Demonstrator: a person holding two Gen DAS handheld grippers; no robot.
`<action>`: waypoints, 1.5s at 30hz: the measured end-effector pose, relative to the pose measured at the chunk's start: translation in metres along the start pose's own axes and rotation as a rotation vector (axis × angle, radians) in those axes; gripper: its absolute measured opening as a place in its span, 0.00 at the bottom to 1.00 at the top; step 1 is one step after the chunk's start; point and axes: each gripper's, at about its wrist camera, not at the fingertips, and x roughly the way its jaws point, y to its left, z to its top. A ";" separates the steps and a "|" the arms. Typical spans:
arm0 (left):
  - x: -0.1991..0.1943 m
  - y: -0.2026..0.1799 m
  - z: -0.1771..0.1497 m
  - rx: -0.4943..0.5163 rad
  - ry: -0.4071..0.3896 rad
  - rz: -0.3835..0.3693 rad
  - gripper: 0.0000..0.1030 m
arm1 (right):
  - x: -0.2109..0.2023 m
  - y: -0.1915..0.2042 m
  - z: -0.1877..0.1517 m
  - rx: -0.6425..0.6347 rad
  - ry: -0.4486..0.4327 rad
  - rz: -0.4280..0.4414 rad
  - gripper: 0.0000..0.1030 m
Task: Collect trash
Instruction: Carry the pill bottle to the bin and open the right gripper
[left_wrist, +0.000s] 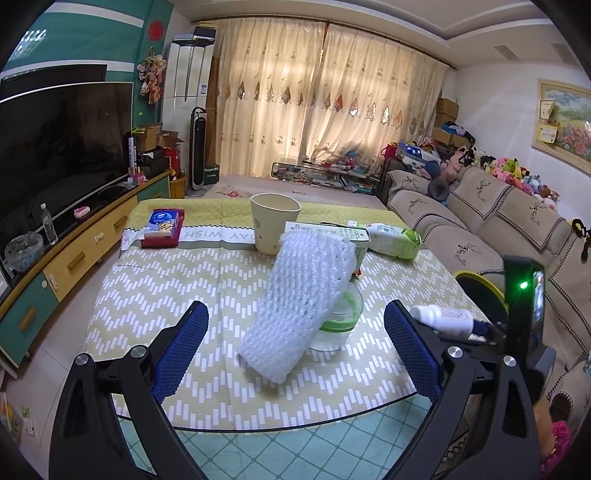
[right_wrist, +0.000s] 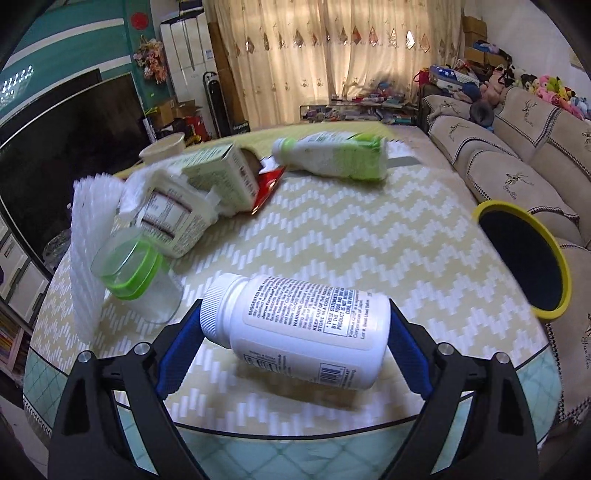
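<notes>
My right gripper (right_wrist: 295, 328) is shut on a white pill bottle (right_wrist: 299, 328), held sideways above the table's near edge, cap to the left. In the left wrist view the same bottle (left_wrist: 443, 319) shows at the right, in the other gripper. My left gripper (left_wrist: 295, 332) stands open and empty, facing a white foam net sleeve (left_wrist: 299, 299) that leans on a clear cup with a green band (left_wrist: 338, 325). A yellow-rimmed bin (right_wrist: 524, 258) stands at the table's right edge. Behind lie a green carton (right_wrist: 221, 177), a green-and-white milk bottle (right_wrist: 332, 158), a red wrapper (right_wrist: 267, 188) and a paper cup (left_wrist: 273, 225).
The table (left_wrist: 166, 288) has a yellow chevron cloth. A red tissue box (left_wrist: 162, 227) sits at its far left. A beige sofa (left_wrist: 480, 221) runs along the right, a TV cabinet (left_wrist: 74, 251) along the left. A person's sleeve (left_wrist: 557, 446) shows at the lower right.
</notes>
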 end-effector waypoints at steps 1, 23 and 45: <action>0.001 -0.003 0.000 0.005 0.000 -0.001 0.92 | -0.003 -0.005 0.002 0.003 -0.010 -0.004 0.85; 0.036 -0.077 0.005 0.080 0.035 -0.039 0.92 | 0.024 -0.264 0.054 0.224 -0.004 -0.300 0.85; 0.052 -0.099 -0.007 0.112 0.097 -0.036 0.92 | 0.068 -0.301 0.048 0.254 0.071 -0.319 0.89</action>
